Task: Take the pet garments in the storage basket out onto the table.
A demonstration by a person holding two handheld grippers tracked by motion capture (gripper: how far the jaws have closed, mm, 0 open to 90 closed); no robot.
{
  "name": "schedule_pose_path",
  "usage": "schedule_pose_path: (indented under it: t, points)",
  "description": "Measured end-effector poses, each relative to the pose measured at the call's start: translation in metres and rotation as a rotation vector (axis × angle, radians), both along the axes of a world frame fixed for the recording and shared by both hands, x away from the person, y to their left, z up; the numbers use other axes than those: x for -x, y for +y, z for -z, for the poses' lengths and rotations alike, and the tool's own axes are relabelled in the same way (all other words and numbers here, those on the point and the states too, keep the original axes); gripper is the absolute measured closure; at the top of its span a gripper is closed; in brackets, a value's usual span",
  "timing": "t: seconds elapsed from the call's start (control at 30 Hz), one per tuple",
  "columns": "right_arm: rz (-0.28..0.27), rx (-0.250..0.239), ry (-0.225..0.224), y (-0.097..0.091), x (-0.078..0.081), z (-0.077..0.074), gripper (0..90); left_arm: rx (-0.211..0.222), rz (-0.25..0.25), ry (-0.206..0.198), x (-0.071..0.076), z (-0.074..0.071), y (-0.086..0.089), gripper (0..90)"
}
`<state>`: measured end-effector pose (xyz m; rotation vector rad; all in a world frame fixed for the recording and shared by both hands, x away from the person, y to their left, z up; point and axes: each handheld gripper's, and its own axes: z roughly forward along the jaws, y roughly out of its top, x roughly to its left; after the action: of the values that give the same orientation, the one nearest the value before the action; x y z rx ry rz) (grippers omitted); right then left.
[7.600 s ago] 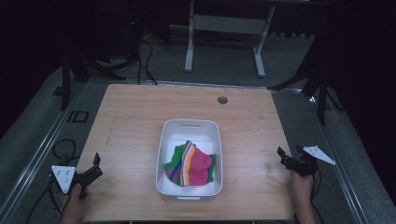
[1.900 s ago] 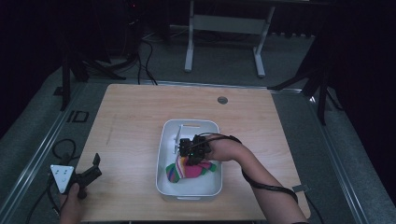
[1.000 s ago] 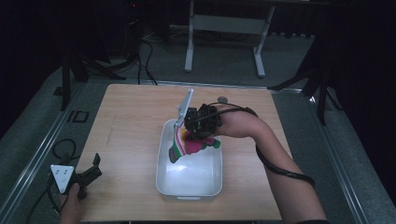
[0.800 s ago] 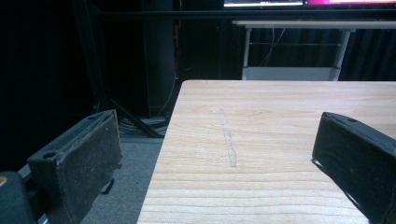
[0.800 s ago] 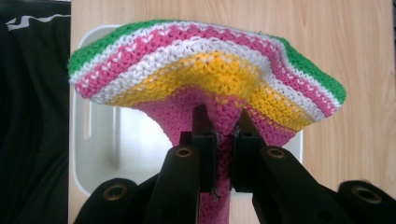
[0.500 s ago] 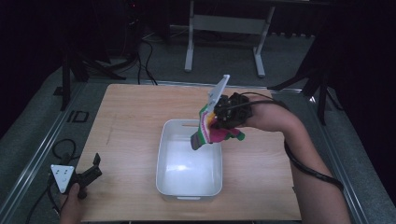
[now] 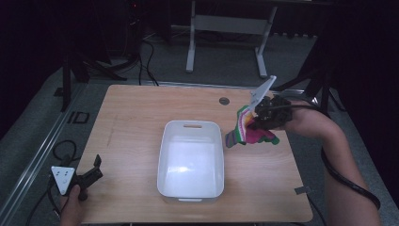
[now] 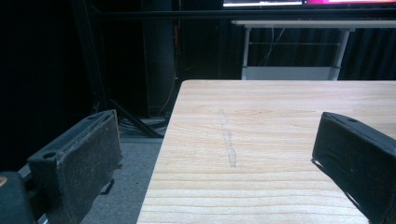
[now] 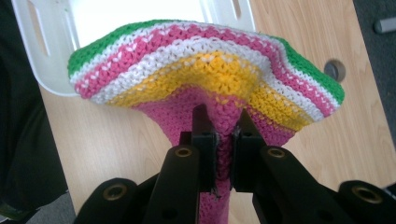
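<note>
Right gripper [image 7: 260, 123] clamped on a striped knitted cloth [image 7: 243, 131], pinching its pink middle between nearly closed jaws. Cloth held above the wooden table [image 7: 131, 117], hanging down from the jaws, just right of the white plastic bin [image 7: 190, 188]. Left gripper [image 7: 94, 170] resting at the table's near left corner, jaws spread wide, holding nothing.

table [image 7: 141, 117]: light wood, rounded corners, mid-frame in high view
bin [image 7: 164, 160]: white plastic, sits on table centre, slot handle on far rim, inside bare
grommet [image 7: 224, 100]: small grey round, upper right of top, near far edge
streak [image 8: 227, 140]: faint pale mark along the grain, left part of top
tape [image 7: 301, 190]: grey scrap, lower right edge
</note>
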<state>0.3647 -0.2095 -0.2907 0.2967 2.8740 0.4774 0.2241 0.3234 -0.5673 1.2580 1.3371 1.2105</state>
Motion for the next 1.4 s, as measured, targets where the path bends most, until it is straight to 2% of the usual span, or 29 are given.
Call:
schedule_pose_path:
  t: [0.07, 0.13, 0.17, 0.33, 0.37, 0.57, 0.83, 0.9, 1.0, 1.17, 1.4]
  points:
    - [0.016, -0.004, -0.002, -0.011, -0.001, 0.004, 82.9, 0.000, 0.000, 0.000, 0.000, 0.000, 0.000, 1.8]
    - [0.020, -0.005, -0.008, -0.013, -0.001, 0.005, 82.9, -0.001, 0.000, 0.000, 0.000, 0.000, 0.000, 1.8]
    - [0.029, -0.008, -0.011, -0.020, -0.003, 0.013, 82.9, -0.001, 0.000, 0.000, 0.000, 0.000, 0.000, 1.8]
    - [0.045, -0.018, 0.018, -0.028, -0.010, 0.032, 82.9, -0.003, -0.002, 0.001, 0.000, 0.000, 0.000, 1.8]
    - [0.051, -0.016, 0.032, -0.029, -0.013, 0.045, 82.8, -0.003, -0.002, 0.000, 0.000, 0.000, 0.000, 1.8]
    - [0.070, -0.022, 0.039, -0.027, -0.023, 0.089, 82.8, -0.001, -0.002, 0.000, 0.000, 0.000, 0.000, 1.8]
    - [0.101, -0.009, 0.147, -0.033, -0.028, 0.151, 82.7, -0.003, 0.000, 0.002, 0.000, 0.000, 0.000, 1.8]
    - [0.112, -0.019, 0.169, -0.036, -0.027, 0.164, 82.6, -0.004, 0.000, 0.002, 0.000, 0.000, 0.000, 1.8]
    - [0.127, -0.048, 0.192, -0.040, -0.026, 0.177, 82.5, -0.005, 0.001, 0.002, 0.000, 0.000, 0.000, 1.8]
    - [0.140, -0.036, 0.189, -0.041, -0.019, 0.195, 82.2, -0.006, -0.001, 0.001, 0.000, 0.000, 0.000, 1.8]
    - [0.161, -0.080, 0.219, -0.046, -0.013, 0.215, 81.5, -0.007, -0.003, 0.001, 0.000, 0.000, -0.001, 1.8]
